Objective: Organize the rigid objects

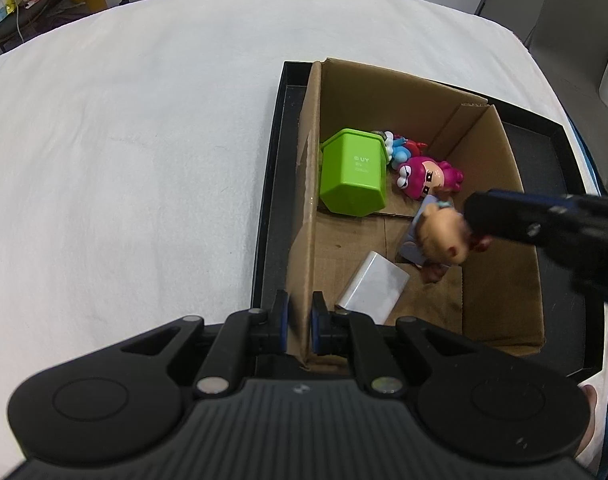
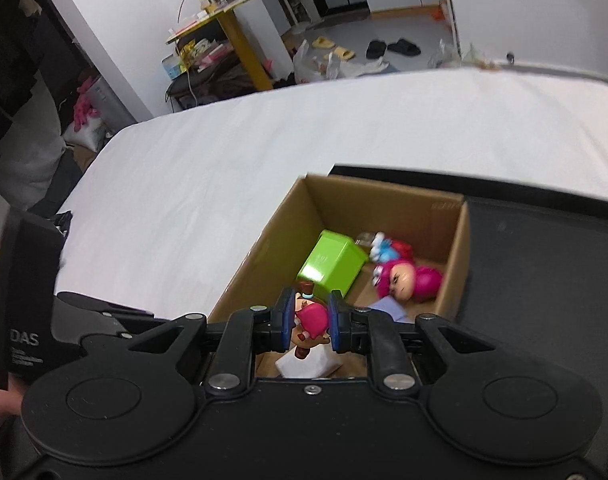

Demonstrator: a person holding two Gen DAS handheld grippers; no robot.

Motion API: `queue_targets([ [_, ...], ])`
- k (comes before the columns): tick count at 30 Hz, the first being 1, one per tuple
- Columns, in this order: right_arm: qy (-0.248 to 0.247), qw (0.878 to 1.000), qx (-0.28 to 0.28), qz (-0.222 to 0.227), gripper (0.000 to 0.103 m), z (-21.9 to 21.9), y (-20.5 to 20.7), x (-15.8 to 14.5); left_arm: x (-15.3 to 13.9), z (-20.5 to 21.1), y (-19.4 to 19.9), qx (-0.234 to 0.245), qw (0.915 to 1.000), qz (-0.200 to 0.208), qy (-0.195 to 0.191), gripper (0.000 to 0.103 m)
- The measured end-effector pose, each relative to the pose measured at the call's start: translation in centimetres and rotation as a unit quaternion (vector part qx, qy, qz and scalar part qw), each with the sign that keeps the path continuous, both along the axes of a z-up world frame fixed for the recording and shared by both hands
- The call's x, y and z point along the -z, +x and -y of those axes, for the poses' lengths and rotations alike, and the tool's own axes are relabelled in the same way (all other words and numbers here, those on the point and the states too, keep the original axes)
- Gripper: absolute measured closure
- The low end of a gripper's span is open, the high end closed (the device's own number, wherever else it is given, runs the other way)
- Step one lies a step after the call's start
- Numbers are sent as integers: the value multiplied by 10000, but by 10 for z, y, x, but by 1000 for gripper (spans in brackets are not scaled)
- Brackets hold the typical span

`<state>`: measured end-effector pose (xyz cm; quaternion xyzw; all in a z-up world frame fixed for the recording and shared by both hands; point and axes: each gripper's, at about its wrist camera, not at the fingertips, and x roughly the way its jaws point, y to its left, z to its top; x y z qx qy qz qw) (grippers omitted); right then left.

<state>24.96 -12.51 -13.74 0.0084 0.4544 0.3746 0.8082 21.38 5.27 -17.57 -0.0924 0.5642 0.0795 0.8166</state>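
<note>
Two claws, both busy. Our left claw is pinched tight on the near-left wall of the box, holding it steady. Our right claw is squeezed shut on a small figurine with a big head and a red top, and it hangs over the near end of the box, not yet let go.

Already inside the box: a green bin tipped on its side against the left wall, a pink-haired doll just right of it, a blue and red toy tucked behind those two toward the far wall, and a white block at the near end, close to the wall we're gripping. Something lilac lies on the box floor near the doll, can't tell what.

The box itself sits in a black tray on the white tabletop. Around the box we see no loose items left on the cloth, so we'd guess this figurine is the last, or close to it. What's left looks like: lower it a bit, open up, pull clear. Only worry is it landing on the block and tipping over.
</note>
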Motion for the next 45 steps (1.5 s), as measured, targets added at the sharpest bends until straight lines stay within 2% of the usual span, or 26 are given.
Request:
queue_targets([
  [5, 77, 9999, 25, -117, 85, -3, -2, 14, 1, 0, 0, 3, 10000, 10, 7, 94],
  [9, 341, 9991, 159, -179, 84, -1, -2, 23, 0, 2, 1, 5, 10000, -9, 51, 94],
  [12, 707, 9968, 249, -271, 78, 6, 2, 26, -1, 3, 1, -1, 10000, -15, 76, 94],
  [17, 795, 9951, 328, -479, 71, 14, 8, 20, -1, 3, 1, 4, 9999, -23, 102, 94],
  [25, 652, 9965, 271, -453, 44, 20, 5, 5, -3, 5, 2, -8, 9998, -47, 169, 93],
  [27, 576, 9970, 222, -457, 42, 21, 2, 3, -6, 6, 1, 0, 9998, -18, 214, 93],
  [29, 503, 9975, 170, -457, 38, 23, -2, 1, -10, 7, 0, 16, 9996, 31, 287, 90],
  [34, 293, 9989, 229, -288, 24, 32, -10, -7, -18, 1, -5, -84, 9999, 50, 98, 84],
  [40, -66, 9979, 591, -245, 20, 50, -13, -8, -33, 1, -12, 81, 9997, 248, 5, 66],
  [43, -156, 9970, 749, -148, 14, 59, -16, -10, -40, 2, -16, 165, 9994, 298, -73, 60],
  [45, -209, 9960, 857, -167, 14, 63, -16, -11, -46, 3, -19, 98, 9991, 401, -129, 58],
])
